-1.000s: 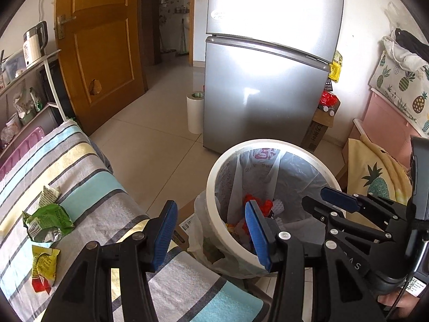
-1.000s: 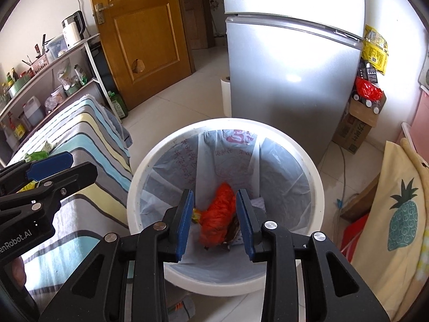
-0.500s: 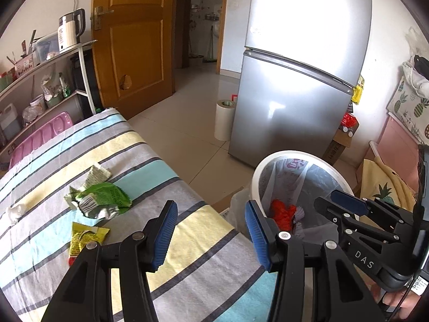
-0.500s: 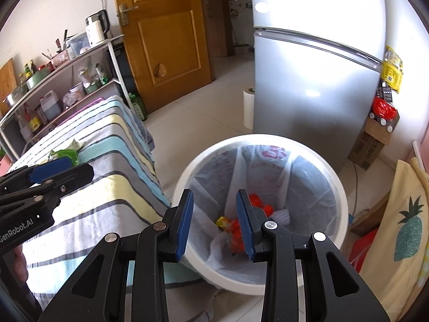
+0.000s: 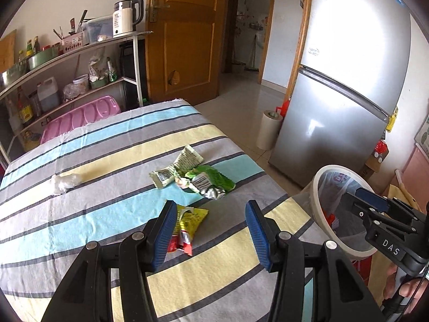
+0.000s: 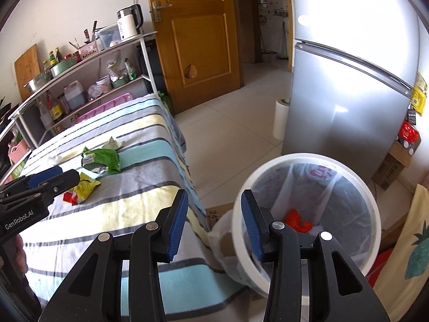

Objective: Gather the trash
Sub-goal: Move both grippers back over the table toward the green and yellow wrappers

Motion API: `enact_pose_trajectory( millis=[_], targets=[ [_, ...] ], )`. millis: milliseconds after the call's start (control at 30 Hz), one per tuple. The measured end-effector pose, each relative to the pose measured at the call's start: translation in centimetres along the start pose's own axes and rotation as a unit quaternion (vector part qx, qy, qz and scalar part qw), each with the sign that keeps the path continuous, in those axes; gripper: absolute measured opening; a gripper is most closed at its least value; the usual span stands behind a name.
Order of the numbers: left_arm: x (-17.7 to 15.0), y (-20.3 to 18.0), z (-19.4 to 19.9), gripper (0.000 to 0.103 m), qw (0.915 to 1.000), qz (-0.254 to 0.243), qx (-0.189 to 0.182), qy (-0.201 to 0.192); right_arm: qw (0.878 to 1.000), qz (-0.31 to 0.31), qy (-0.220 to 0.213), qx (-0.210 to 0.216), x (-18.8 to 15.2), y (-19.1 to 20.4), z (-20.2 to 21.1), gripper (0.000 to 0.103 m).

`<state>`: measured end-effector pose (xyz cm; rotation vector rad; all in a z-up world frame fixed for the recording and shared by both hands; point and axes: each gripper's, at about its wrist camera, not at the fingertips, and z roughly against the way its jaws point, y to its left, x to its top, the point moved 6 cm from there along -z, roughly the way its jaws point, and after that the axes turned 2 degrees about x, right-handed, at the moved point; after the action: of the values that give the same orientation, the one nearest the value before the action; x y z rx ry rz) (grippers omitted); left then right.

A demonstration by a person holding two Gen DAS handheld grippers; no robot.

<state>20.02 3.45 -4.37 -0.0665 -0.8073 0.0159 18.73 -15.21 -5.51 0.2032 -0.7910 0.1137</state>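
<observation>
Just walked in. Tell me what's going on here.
A person is clearing trash off a striped bed with a claw in each hand. Both claws are open and empty: the left claw hangs over the yellow wrapper, with the green wrapper, a pale wrapper and a crumpled tissue further out. The right claw sits by the lined white bin, which already holds red trash.

Two black plastic grippers are being shown, the left gripper [image 5: 210, 232] and right gripper [image 6: 213, 224] each fitted with ribbed blue pads [image 5: 166, 234] and silver round screws [image 6: 152, 225]. White lettering "DAS" and "GenRobot.AI" is being displayed on their sides. Bare skin of a hand [image 5: 402, 288] is being glimpsed.
</observation>
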Motion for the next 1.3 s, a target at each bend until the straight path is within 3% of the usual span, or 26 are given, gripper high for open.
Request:
enact_pose_trajectory(
  millis=[467,567,1033,1300],
  targets=[
    [-0.6,6.4,1.4,0.057,0.9988,0.041,0.026,-0.002,0.998,0.056,0.012,0.034,1.2,5.8,-2.3,0.048],
    [-0.9,7.5,0.9,0.061,0.9986,0.052,0.009,0.008,0.996,0.070,0.018,0.043,1.4,7.0,-3.2,0.048],
    [-2.5,4.8,-3.7,0.065,0.9966,0.022,-0.039,0.069,0.993,0.090,0.036,0.061,3.0,9.5,-6.2,0.048],
    [-2.5,5.9,-4.9,0.065,0.9968,0.020,-0.004,0.078,0.992,0.075,0.053,0.092,3.8,10.8,-7.9,0.048]
  ],
)
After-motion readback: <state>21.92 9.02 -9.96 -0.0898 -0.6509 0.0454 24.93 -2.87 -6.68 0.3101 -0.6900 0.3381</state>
